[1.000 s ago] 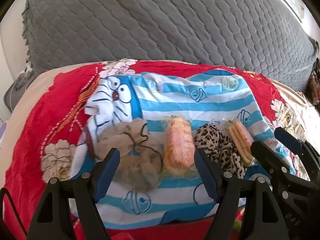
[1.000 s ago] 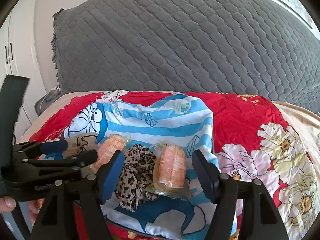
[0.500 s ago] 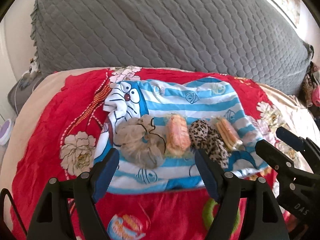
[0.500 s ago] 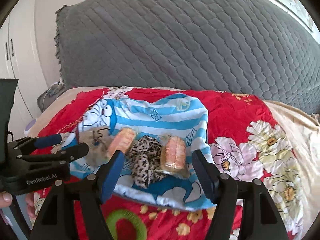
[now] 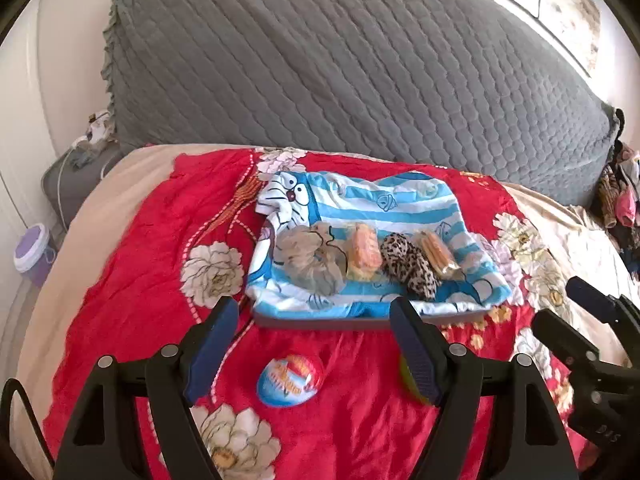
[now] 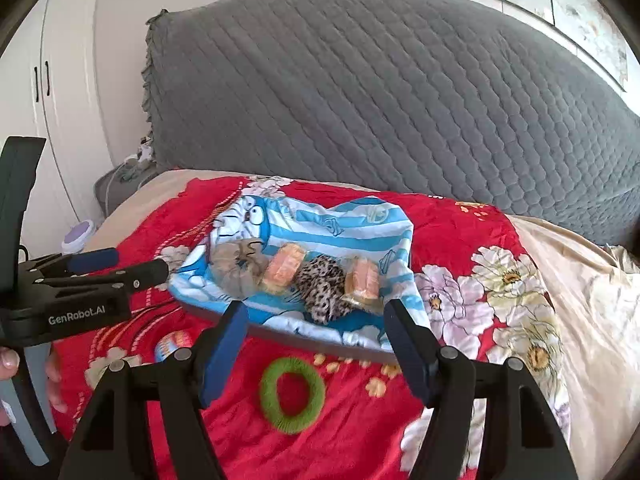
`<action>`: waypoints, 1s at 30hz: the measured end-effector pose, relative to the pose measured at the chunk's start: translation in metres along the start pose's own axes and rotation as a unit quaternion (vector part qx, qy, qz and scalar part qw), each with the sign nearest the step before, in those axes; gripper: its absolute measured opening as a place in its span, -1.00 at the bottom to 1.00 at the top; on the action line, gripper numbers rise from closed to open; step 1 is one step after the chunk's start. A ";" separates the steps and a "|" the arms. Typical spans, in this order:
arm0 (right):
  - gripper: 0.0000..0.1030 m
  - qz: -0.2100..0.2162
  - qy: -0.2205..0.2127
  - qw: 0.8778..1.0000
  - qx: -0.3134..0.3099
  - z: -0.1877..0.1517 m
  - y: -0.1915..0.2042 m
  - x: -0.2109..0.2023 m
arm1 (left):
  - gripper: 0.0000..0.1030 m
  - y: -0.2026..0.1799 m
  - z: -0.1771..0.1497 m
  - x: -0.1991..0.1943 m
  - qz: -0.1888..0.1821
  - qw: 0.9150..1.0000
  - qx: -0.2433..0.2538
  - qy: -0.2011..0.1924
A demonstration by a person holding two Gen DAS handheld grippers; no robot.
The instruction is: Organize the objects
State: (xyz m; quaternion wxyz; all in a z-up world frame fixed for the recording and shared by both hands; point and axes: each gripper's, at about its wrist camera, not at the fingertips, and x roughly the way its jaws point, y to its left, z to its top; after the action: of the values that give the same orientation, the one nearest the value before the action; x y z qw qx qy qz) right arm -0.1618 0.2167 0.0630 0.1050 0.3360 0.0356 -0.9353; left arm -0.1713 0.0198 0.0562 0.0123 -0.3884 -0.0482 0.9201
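A blue-striped cartoon cloth (image 5: 384,208) (image 6: 340,228) covers a flat board on the red floral bedspread. On it lie, in a row, a beige scrunchie (image 5: 310,258) (image 6: 238,266), a wrapped orange snack (image 5: 363,250) (image 6: 284,268), a leopard scrunchie (image 5: 408,266) (image 6: 324,288) and a second wrapped snack (image 5: 436,256) (image 6: 362,280). In front of the board lie a round blue snack pack (image 5: 289,380) (image 6: 172,344) and a green ring scrunchie (image 6: 292,392). My left gripper (image 5: 312,352) and right gripper (image 6: 316,354) are open and empty, both held back from the board.
A grey quilted headboard (image 5: 340,80) rises behind the bed. A purple-lidded tub (image 5: 32,248) stands on the floor at left. Clothes (image 5: 620,200) pile at the far right. A white wardrobe (image 6: 40,100) stands at left.
Both grippers have pulled back and up from the cloth. The four items look smaller, and the snack pack and green ring have come into view.
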 end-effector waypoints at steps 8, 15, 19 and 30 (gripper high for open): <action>0.40 -0.003 -0.023 1.000 -0.006 -0.018 0.008 -0.055 | 0.54 0.000 -0.020 -0.042 -0.006 1.000 0.007 -0.011; 0.43 -0.009 -0.032 0.999 -0.011 -0.032 0.016 -0.078 | 0.54 -0.001 -0.040 -0.053 -0.007 1.000 0.023 -0.009; 0.43 -0.012 -0.027 0.999 -0.014 -0.040 0.019 -0.076 | 0.54 0.001 -0.051 -0.048 -0.001 0.999 0.032 -0.005; 0.43 -0.018 0.012 0.999 -0.030 -0.058 0.026 -0.051 | 0.54 0.013 -0.075 -0.013 -0.004 0.999 0.024 0.021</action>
State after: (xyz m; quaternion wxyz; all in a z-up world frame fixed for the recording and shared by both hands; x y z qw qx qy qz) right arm -0.0816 0.2080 0.0503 0.0975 0.3435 0.0714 -0.9314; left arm -0.1080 0.0116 0.0124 0.0266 -0.4066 -0.0270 0.9128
